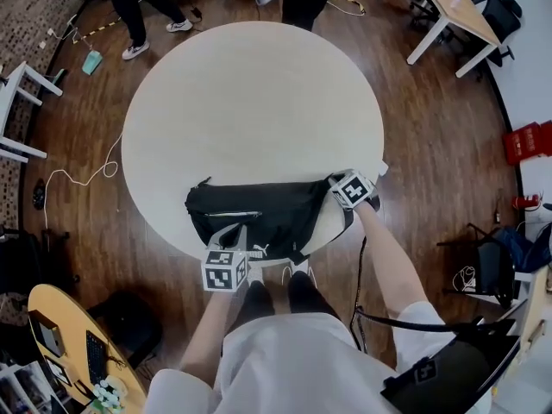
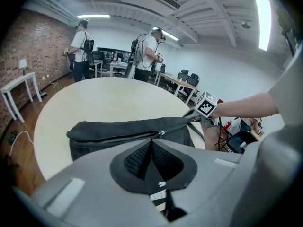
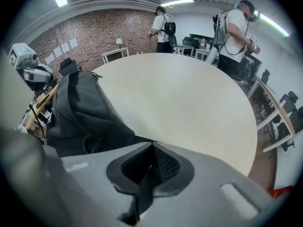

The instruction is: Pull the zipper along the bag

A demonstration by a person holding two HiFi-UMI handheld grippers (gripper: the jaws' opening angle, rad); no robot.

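left gripper (image 2: 152, 140) pinched on zipper pull (image 2: 161, 133) at its tips; bag (image 2: 109, 131) long axis crosswise; right gripper (image 3: 152, 146) clamped on far end.

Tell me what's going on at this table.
A person with a gripper in each hand is working on a black fabric waist bag. The bag lies at the near edge of the round beige table. The right gripper is clamped on the bag's right end and pins it in place. The left gripper is shut, apparently on the small metal zipper pull, which sits at its jaw tips on the bag's top seam.
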